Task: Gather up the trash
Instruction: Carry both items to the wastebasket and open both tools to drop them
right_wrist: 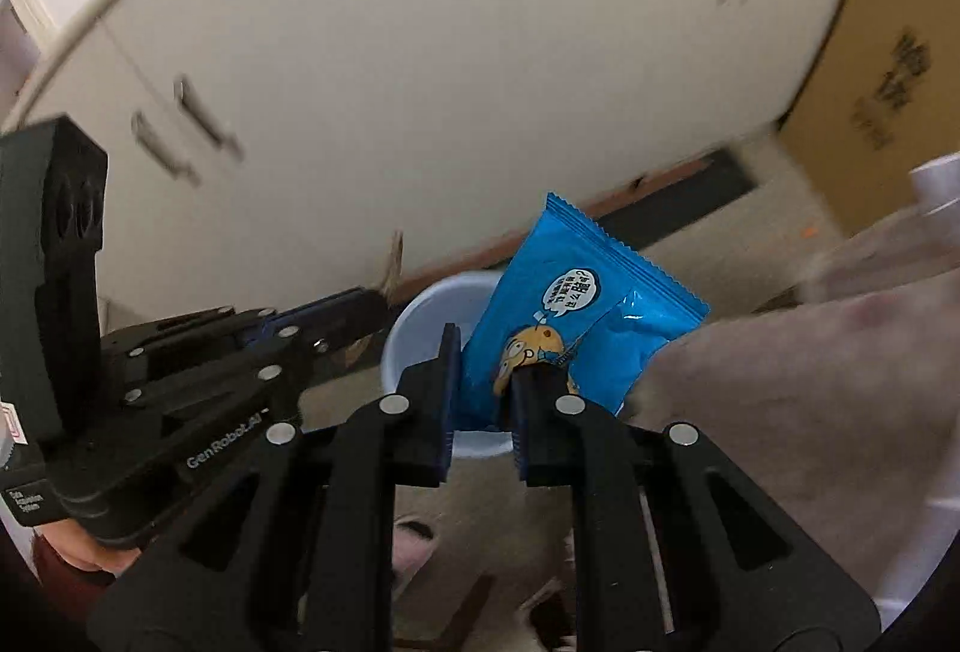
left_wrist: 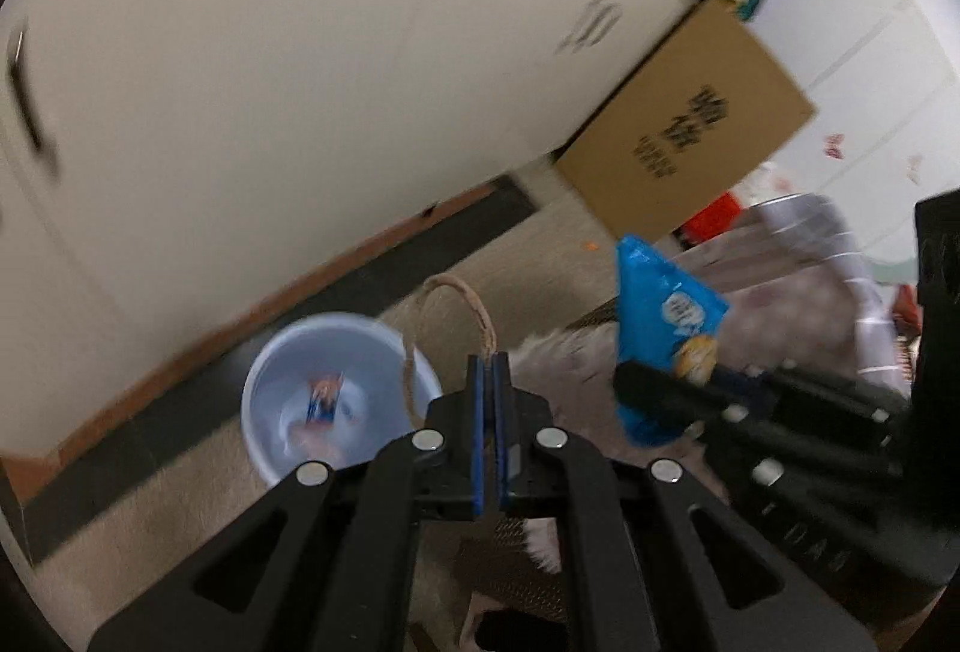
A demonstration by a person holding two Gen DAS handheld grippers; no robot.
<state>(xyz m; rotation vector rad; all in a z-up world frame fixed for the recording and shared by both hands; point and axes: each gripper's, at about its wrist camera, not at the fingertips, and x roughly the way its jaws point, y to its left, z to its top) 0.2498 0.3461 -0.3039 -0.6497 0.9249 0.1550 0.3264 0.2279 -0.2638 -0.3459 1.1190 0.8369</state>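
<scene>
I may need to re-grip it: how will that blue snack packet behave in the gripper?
The blue snack packet looks glossy, so probably slippery. It stands up from the right gripper without drooping, so likely light and fairly crisp. Released, it would probably fall toward the white bucket below.

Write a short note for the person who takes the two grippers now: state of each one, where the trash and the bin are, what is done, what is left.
Left gripper: shut on the rope handle of the white bin, holding the bin up.
Right gripper: shut on the blue snack bag, held above the bin's opening.
Done: one small wrapper already lies at the bottom of the bin.
Left: open the right fingers so the bag drops in, then look for more trash. The cardboard box by the cabinet is not handled.
</scene>
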